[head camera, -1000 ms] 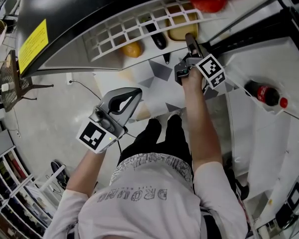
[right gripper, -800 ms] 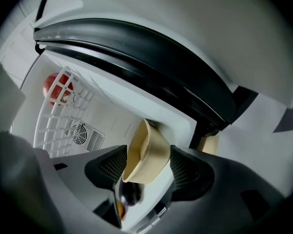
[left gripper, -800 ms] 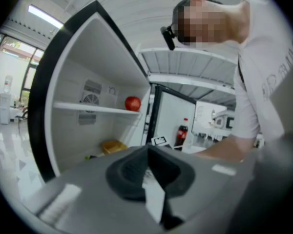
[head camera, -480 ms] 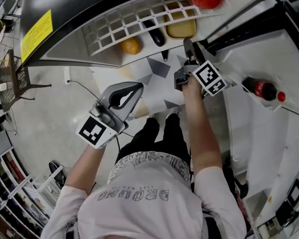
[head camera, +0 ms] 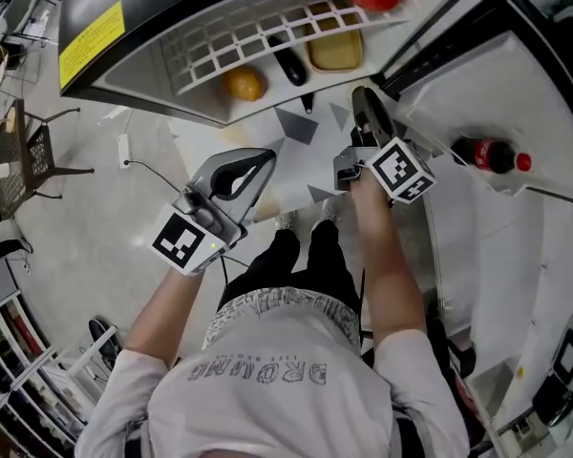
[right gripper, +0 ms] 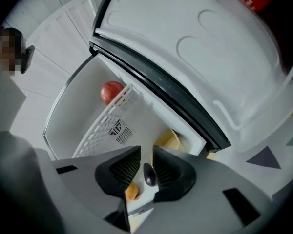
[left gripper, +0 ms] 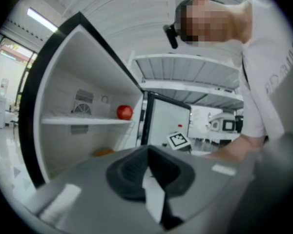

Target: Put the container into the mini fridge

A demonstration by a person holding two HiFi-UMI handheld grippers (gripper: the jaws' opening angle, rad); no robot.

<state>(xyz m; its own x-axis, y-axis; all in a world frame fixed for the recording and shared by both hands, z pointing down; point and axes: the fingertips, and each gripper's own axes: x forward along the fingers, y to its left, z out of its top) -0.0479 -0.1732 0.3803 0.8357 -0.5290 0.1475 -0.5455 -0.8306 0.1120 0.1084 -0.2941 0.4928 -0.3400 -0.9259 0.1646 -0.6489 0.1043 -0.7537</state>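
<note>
1. Container [head camera: 334,51]: yellow low tub, already inside mini fridge [head camera: 143,76], lower compartment under wire shelf [head camera: 239,36], near dark oval item [head camera: 288,63] and orange [head camera: 242,84].
2. Right gripper [head camera: 367,103]: in front of the opening, clear of container. Jaws have just been closing, narrow gap, nothing btwn them.
3. Left gripper [head camera: 264,156]: jaws pressed together, empty.
4. Handling, est.: prob light, stiff plastic, smooth and a bit slippy. If re-seating, pinch across rim/side wall, gentle squeeze.
</note>
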